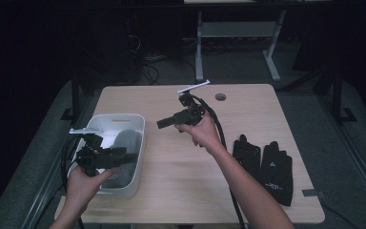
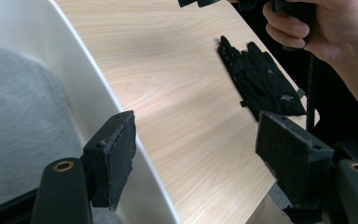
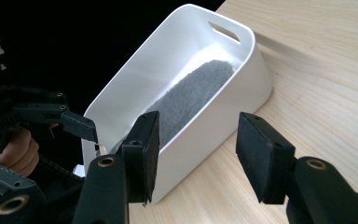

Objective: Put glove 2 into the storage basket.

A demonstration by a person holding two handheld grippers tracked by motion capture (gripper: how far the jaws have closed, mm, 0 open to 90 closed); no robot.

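**Listener:** Start with the high view. What is on the table?

**Operator:** I see a light wooden table (image 1: 171, 181). At about nine o'clock on it sits a white bin (image 1: 136, 143) with a grey cloth (image 1: 126, 140) lying inside. My left gripper (image 1: 128, 156) hangs over the bin's near half, pointing toward three o'clock, with nothing between its jaws. My right gripper (image 1: 162, 123) hovers above the table's middle, pointing toward nine o'clock at the bin, and is empty too. A pair of black gloves (image 1: 264, 164) lies flat at about four o'clock, well apart from the bin.

**Listener:** And the left gripper view?

**Operator:** The two padded jaws rise from the bottom, spread wide and holding nothing. The bin's white wall (image 2: 81, 88) curves past the left-hand jaw, with the grey cloth (image 2: 18, 126) inside it at nine o'clock. Bare tabletop (image 2: 177, 93) runs between the jaws. The black gloves (image 2: 261, 79) lie at about one o'clock, near the table's far edge. My right hand (image 2: 317, 28) shows in the top corner at two o'clock.

**Listener:** And the right gripper view?

**Operator:** These jaws are parted as well, with nothing pinched. The white bin (image 3: 242, 74) stands ahead at twelve o'clock, resting on the table (image 3: 331, 70), its handle slot at the far end. The grey cloth (image 3: 191, 98) lies along its bottom. At nine o'clock my left gripper (image 3: 81, 128) reaches over the bin's near rim.
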